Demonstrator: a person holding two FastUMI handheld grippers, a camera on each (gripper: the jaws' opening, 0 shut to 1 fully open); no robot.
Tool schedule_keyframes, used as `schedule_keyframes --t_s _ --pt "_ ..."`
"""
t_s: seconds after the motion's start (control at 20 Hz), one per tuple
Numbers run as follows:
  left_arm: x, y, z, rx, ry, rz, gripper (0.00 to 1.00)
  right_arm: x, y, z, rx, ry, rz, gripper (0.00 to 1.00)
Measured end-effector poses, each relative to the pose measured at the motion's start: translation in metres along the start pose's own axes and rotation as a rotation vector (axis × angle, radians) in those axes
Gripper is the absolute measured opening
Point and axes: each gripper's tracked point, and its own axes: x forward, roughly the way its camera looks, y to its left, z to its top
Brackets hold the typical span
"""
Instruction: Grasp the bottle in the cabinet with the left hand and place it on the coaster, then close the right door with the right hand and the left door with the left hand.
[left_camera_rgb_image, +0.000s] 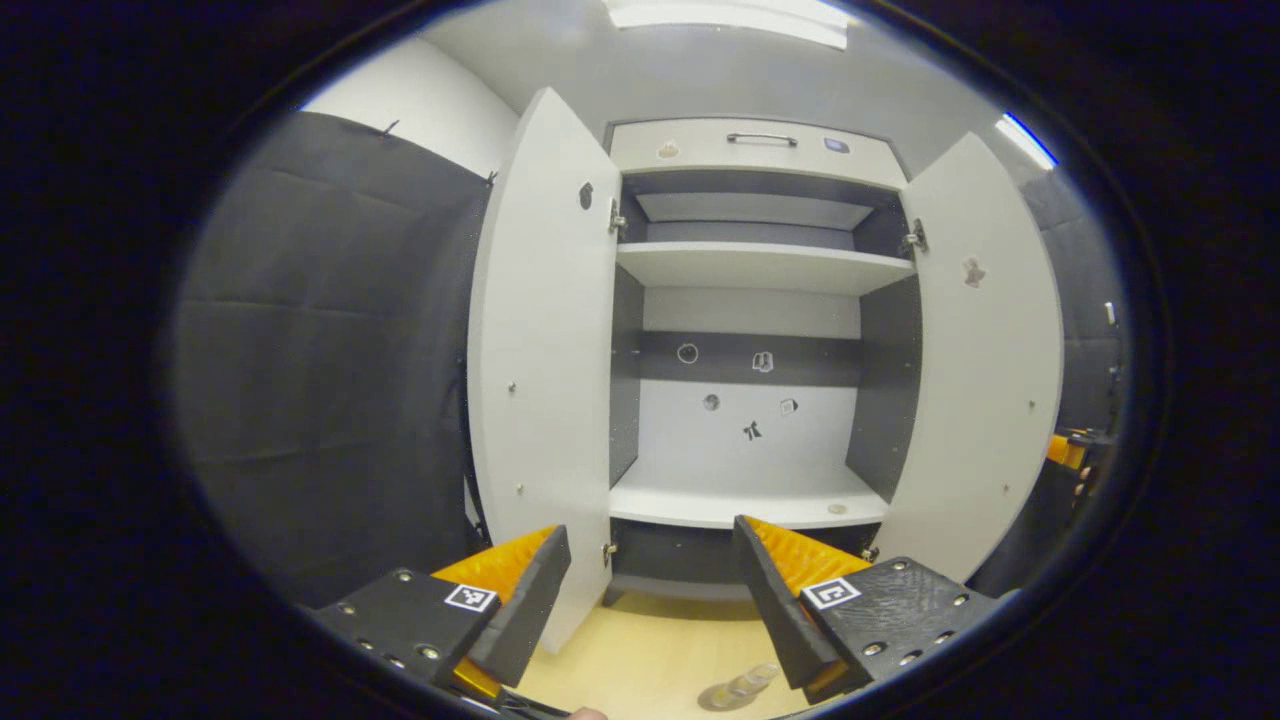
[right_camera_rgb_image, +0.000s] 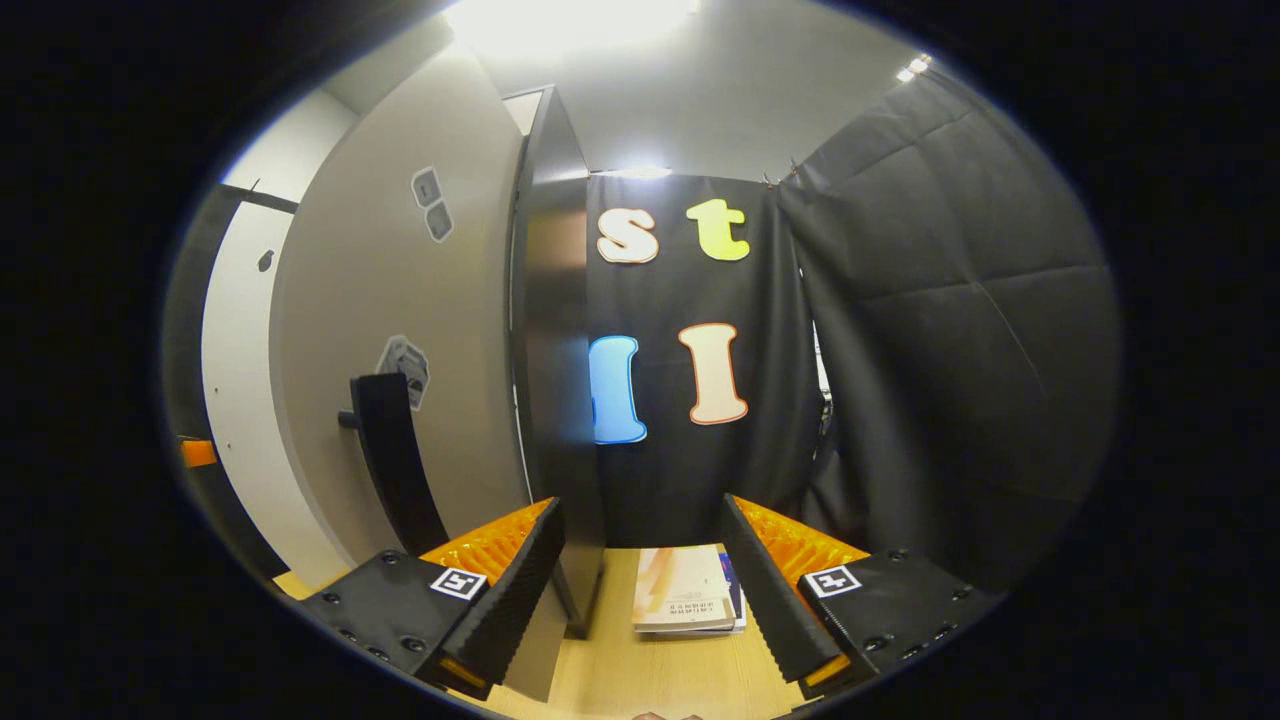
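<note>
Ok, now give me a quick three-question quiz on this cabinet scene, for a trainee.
1. True or false: the left door and right door of the cabinet both stand open.
2. Where is the bottle? A: on the upper shelf. B: on the table in front of the cabinet. C: on the lower shelf.
3. Fill in: the right tongs are ___ (open or shut).

Key: 1 true; 2 B; 3 open.
</note>
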Motion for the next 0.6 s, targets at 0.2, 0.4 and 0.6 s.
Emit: schedule_keyframes --t_s 0.2,0.4,0.6 --pt "0.009 0.010 -0.009 -0.043 -0.001 -0.073 0.89 -0.009 0.023 0.012 0.044 0.010 -0.022 0.96" --pt "0.018 0.030 -0.017 -0.034 0.010 -0.119 0.93 -0.018 0.034 0.021 -0.040 -0.002 -0.090 0.96" --pt "0.023 0.050 -0.031 -0.055 0.040 -0.144 0.95 -0.024 0.050 0.016 -0.023 0.018 -0.136 0.96"
